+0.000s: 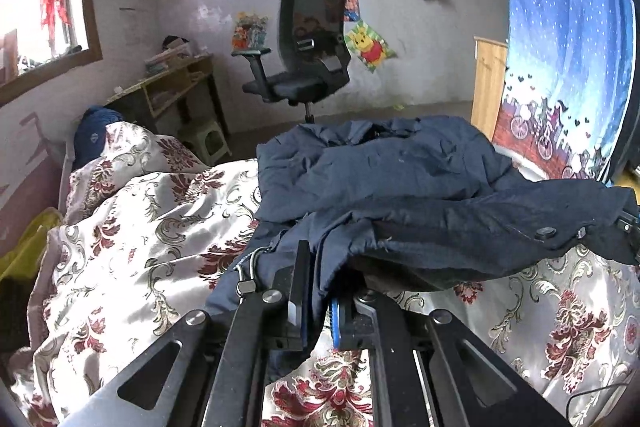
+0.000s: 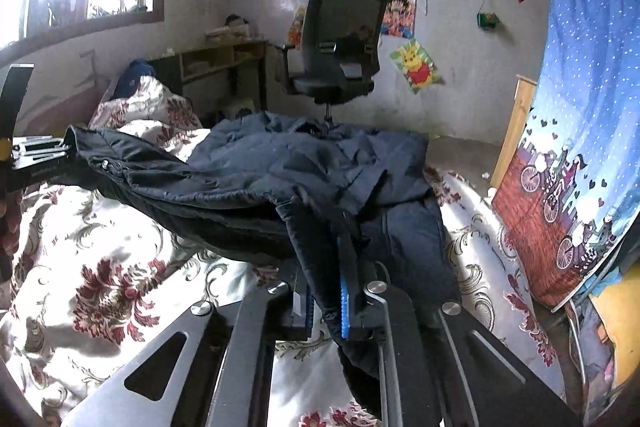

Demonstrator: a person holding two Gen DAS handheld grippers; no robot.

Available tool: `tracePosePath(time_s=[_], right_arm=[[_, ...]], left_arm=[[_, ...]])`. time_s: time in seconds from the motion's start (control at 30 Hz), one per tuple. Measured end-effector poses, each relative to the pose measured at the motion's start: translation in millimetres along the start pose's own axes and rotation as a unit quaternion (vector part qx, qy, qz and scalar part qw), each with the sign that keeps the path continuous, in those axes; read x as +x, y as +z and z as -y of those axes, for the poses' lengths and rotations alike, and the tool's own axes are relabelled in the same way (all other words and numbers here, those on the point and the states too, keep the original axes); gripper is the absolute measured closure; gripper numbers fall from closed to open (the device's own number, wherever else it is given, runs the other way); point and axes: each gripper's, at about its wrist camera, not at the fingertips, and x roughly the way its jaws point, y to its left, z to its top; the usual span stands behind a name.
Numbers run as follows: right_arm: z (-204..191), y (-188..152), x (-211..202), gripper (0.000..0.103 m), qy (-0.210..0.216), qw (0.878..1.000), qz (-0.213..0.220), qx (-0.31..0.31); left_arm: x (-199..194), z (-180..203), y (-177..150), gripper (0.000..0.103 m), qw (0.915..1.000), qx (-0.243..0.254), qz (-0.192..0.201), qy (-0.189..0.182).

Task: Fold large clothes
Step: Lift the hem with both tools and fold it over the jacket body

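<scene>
A large navy padded jacket [image 1: 380, 179] lies crumpled on a bed with a floral quilt [image 1: 132, 227]. My left gripper [image 1: 318, 303] is shut on the jacket's near hem and holds it lifted off the quilt. My right gripper [image 2: 326, 303] is shut on another part of the jacket [image 2: 304, 167] hem. The hem edge stretches between the two grippers. The right gripper also shows at the right edge of the left wrist view [image 1: 628, 227]. The left gripper shows at the left edge of the right wrist view [image 2: 36, 155].
A black office chair [image 1: 308, 43] stands beyond the bed. A wooden desk [image 1: 172, 87] and a small stool [image 1: 210, 141] are at the far left under a window. A blue patterned curtain [image 1: 568, 59] hangs on the right. A pillow [image 1: 132, 147] lies at the bed's head.
</scene>
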Motion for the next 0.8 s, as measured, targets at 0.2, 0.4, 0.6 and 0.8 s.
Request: tracePosePath(time_s=[0.2,0.4,0.6,0.8], right_arm=[[-4.4,2.7,-30.6,0.096,0.003,0.999,0.035,0.014],[-8.4,6.6,-79.2,0.097,0.01,0.998,0.066,0.011],[-3.8,15.6,-118.3,0.097,0.039,0.996,0.078,0.019],[4.8,37.6,-117.6,0.097,0.032,0.996,0.083,0.023]], left_arm=[[-36.6,-6.8,-5.1,0.095,0.9998,-0.004,0.015,-0.011],[-88.0,-9.4,-6.0,0.096,0.9992,0.015,0.03,-0.02],[-122.3,-9.1,1.0,0.096,0.9985,0.034,0.038,-0.021],[-119.2,-2.8,18.8,0.096,0.9983,0.044,0.036,-0.01]])
